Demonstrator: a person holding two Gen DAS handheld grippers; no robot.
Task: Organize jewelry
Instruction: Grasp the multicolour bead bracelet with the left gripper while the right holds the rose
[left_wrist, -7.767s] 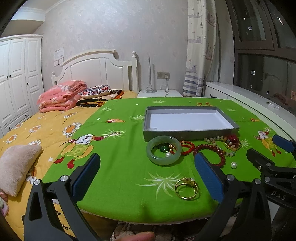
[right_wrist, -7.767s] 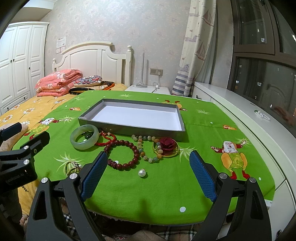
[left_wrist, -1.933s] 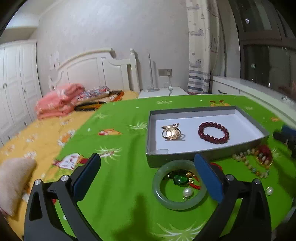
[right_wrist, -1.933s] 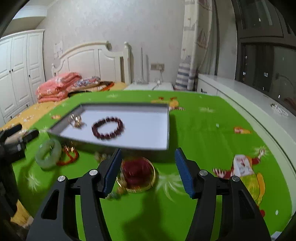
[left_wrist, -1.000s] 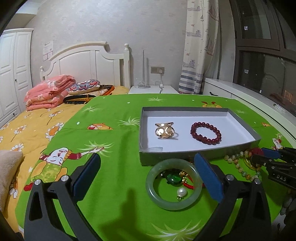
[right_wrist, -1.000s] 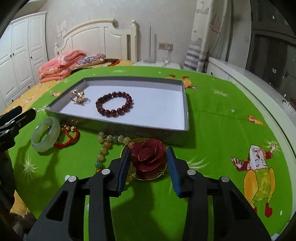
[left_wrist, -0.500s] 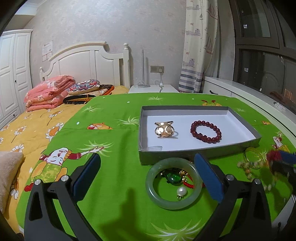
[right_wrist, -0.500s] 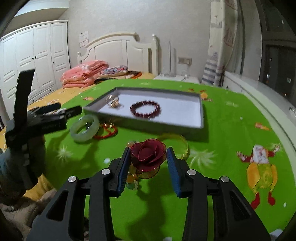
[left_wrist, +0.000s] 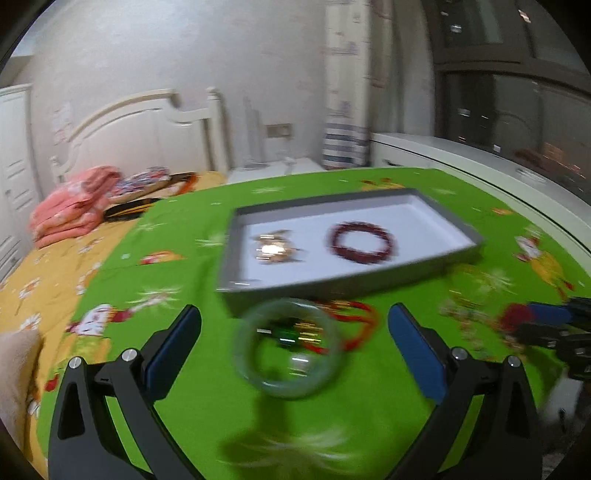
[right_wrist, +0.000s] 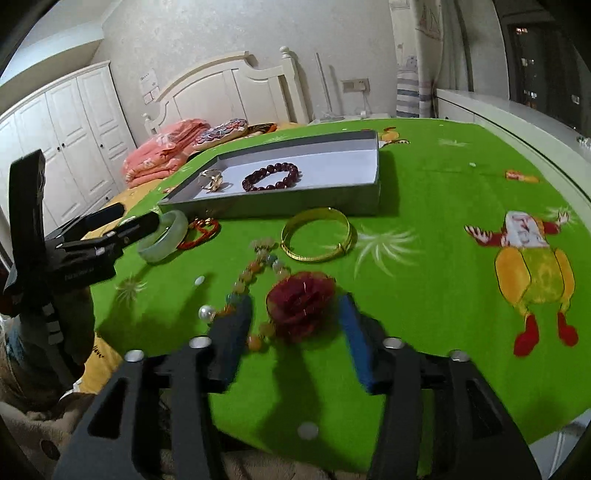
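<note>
Inspection found our right gripper (right_wrist: 295, 325) with fingers apart around the red rose ornament (right_wrist: 301, 304), on the table short of the tray (right_wrist: 373, 201). Our left gripper (left_wrist: 295, 350) stood open, framing the jade bangle (left_wrist: 286, 347) for pickup.

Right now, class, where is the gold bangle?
In the right wrist view, the gold bangle lies on the green cloth just in front of the grey tray, beyond the red rose.
</note>
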